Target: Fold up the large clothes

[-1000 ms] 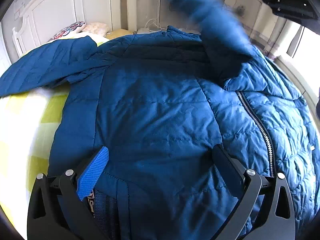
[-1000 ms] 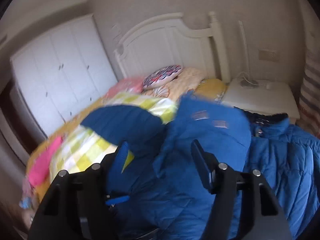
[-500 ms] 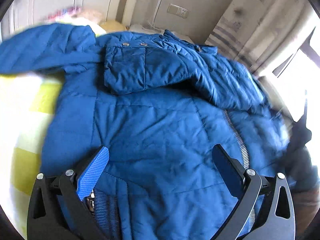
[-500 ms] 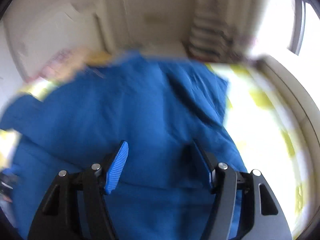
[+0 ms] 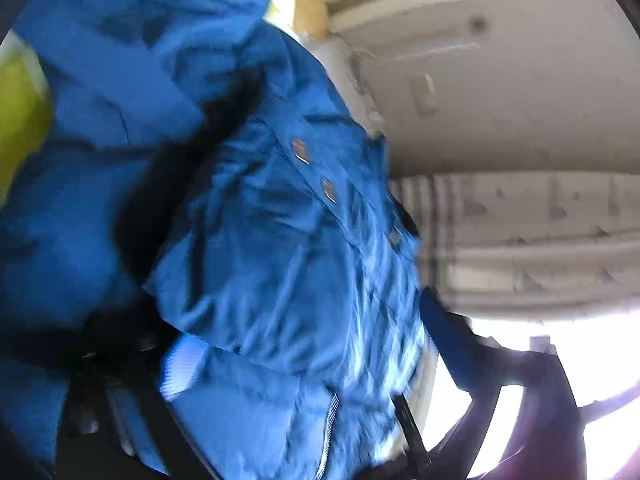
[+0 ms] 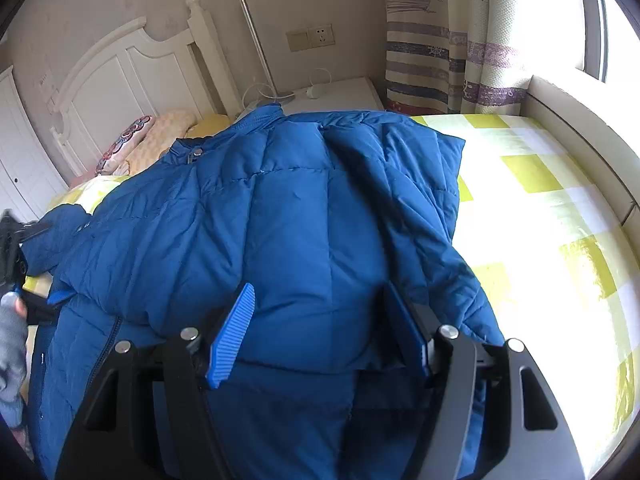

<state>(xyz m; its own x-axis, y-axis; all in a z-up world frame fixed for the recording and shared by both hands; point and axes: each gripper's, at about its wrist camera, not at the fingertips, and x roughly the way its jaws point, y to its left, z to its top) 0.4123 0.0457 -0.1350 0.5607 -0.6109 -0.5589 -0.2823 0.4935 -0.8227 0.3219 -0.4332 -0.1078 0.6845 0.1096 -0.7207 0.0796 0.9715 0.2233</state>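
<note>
A: Since the earlier frames the left wrist view has rolled hard: the blue puffer jacket [image 5: 280, 248] now runs diagonally, blurred, and a snap-buttoned sleeve lies folded across its body where the chest was bare. Jaws of the left gripper [image 5: 288, 392] are closing; one ribbed blue pad shows at lower left, the other finger is a dark bar at lower right, jacket fabric bunched between them. I cannot tell whether the pads press on it.

B: Surroundings in that view?

A: Yellow-green bedspread [image 5: 20, 112] at far left, striped curtain [image 5: 520, 232] right.

B: Right wrist view?

A: Sharp now, where half a second ago it was smeared. Jacket [image 6: 304, 220] lies on the checked bedspread [image 6: 540, 208], collar toward the white headboard [image 6: 132, 76], one sleeve folded over the body. Right gripper [image 6: 324, 328] hovers at the near hem, jaws parted and opening, pads straddling the quilted fabric without pinching it. Nightstand [image 6: 344, 92] sits far, curtain [image 6: 452, 40] beside it.
</note>
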